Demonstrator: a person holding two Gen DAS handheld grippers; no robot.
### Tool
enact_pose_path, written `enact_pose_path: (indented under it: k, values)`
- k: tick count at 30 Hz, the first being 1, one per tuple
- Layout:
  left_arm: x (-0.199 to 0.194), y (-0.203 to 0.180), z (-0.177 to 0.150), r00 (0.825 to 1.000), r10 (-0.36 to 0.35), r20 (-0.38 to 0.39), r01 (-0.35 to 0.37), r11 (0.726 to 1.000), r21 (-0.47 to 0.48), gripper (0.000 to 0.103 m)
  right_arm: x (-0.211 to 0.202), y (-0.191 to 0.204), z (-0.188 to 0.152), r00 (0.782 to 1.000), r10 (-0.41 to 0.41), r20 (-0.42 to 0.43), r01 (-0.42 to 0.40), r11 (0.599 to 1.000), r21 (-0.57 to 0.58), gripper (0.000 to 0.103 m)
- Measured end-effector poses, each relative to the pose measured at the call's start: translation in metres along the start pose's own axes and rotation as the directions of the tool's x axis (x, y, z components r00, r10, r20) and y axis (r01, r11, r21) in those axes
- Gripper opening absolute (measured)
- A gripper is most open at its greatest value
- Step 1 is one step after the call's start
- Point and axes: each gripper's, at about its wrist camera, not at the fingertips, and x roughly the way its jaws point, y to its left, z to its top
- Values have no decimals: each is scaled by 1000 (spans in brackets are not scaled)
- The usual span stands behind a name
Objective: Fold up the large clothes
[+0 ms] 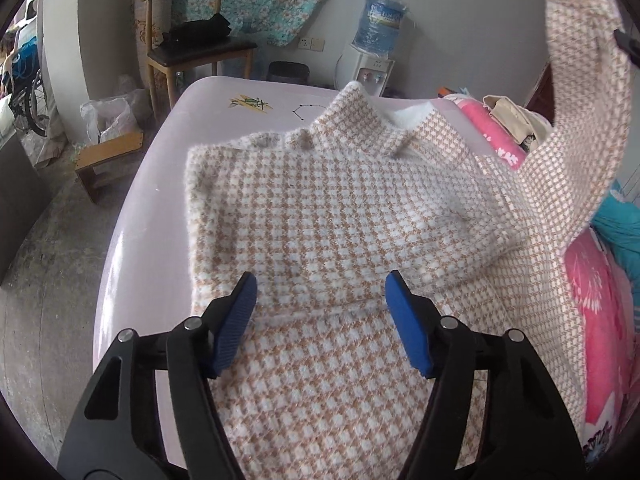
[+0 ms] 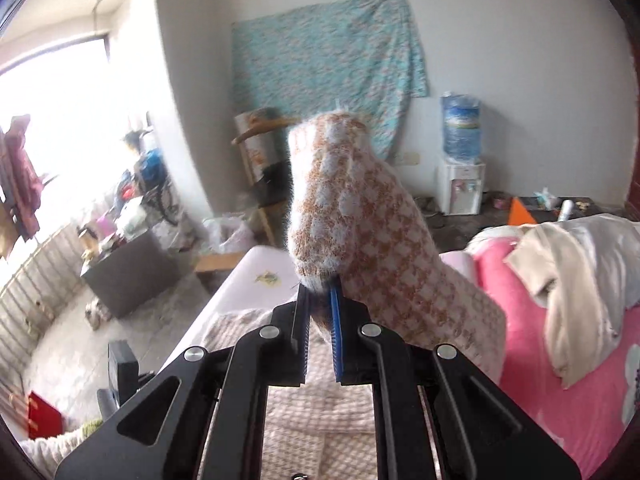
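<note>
A tan-and-white checked sweater (image 1: pixel 340 208) lies flat on a pale pink table (image 1: pixel 132 216), collar toward the far end. My left gripper (image 1: pixel 320 292) hovers open just above its lower part, nothing between the blue pads. The sweater's right sleeve (image 1: pixel 576 128) is lifted high in an arc on the right. In the right wrist view my right gripper (image 2: pixel 319 292) is shut on the cuff of that sleeve (image 2: pixel 340 200), which bulges up past the fingertips. The sweater body (image 2: pixel 312 408) shows below the jaws.
A wooden chair (image 1: pixel 192 52) and low stool (image 1: pixel 108 160) stand beyond the table's left side. A water dispenser (image 1: pixel 372 60) is at the far wall. Pink bedding (image 2: pixel 560 360) with a beige garment (image 2: pixel 560 272) lies along the table's right side.
</note>
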Motion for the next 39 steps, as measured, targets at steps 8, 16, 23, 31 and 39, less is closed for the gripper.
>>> enact_pose_path:
  k: [8,16,23,31,39]
  values:
    - [-21,29,-7,992,-127,-2,127,990,-66,61,118,23,-128,898,159,-411,-126,986,107,75]
    - [28,32,28,984,-167,-55,156,974,-165,61,44,-90,-184,934,98,-344,36,931,363,75]
    - [94,32,52,986,-50,-156,24,986,-163,37,-15,-166,-195,966,-37,-257,154,879,452,74]
    - [95,20,56,988,18,-155,-30,997,-76,15,10,-136,-200,905,-199,-376,255,961,105,74]
    - [79,16,60,996,8,-94,-16,996,-88,12,52,-132,-184,859,-380,-342,376,923,-81,56]
